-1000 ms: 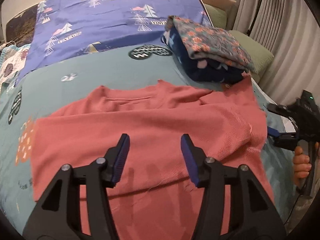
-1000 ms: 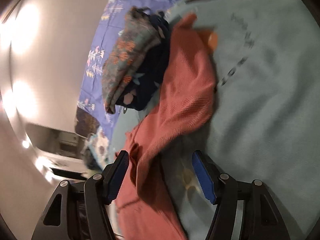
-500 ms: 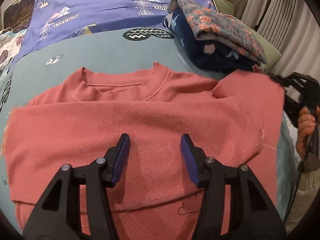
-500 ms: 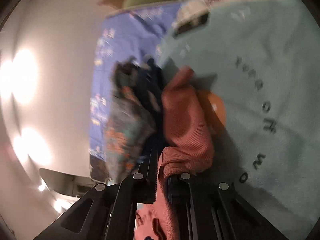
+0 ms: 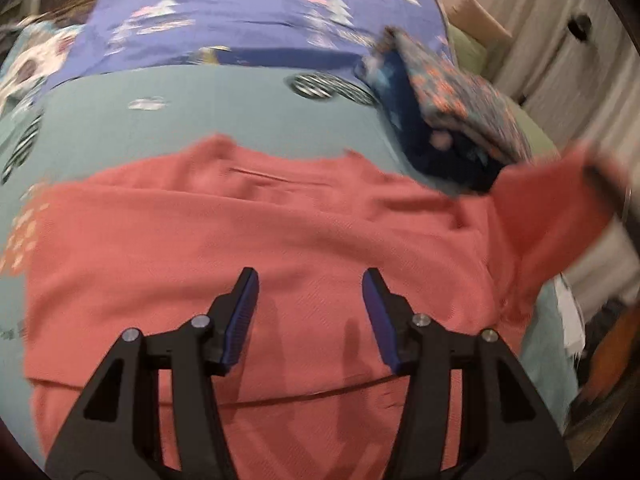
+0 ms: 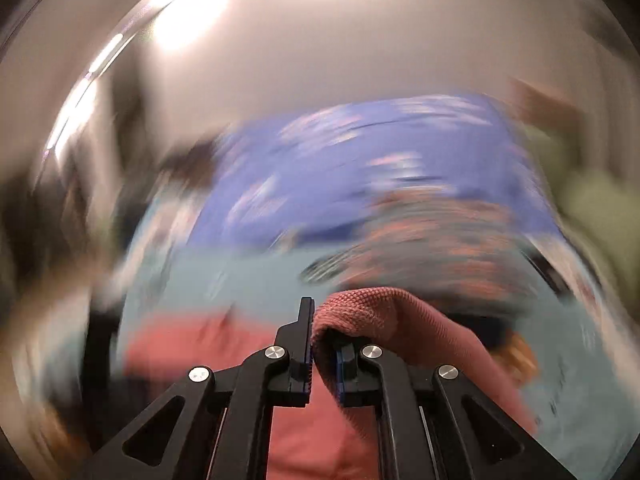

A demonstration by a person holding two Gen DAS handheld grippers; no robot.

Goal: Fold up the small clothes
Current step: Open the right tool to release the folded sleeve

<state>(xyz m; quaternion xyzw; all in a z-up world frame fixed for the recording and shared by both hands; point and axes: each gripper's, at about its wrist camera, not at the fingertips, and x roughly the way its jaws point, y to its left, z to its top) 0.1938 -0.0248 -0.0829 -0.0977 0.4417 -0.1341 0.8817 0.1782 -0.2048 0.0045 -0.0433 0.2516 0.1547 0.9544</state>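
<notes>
Coral waffle-knit fabric is pinched between the jaws of the right gripper (image 6: 320, 344), which are pressed nearly together on a bunched edge of the small shirt (image 5: 256, 240); that edge is held raised above the bed. The left gripper (image 5: 310, 316) is held over the lower body of the shirt with its jaws spread wide and nothing between them. The shirt is laid across the teal bedspread (image 5: 224, 108), neckline toward the far side, with its right-hand portion lifted clear of the bed, where the right gripper is judged to be carrying it. Beyond the shirt's right shoulder, a stack of folded clothes (image 5: 452, 120) in dark blue and floral prints rests near the edge of the bed, and a purple printed sheet (image 5: 248, 28) covers the far part. The task is judged to be at an early stage for this garment: one side is being brought over, no completed fold is confirmed, and the remaining folds and stacking are outstanding. No brand, label or writing can be read; both views are blurred by motion, the right wrist view heavily.
</notes>
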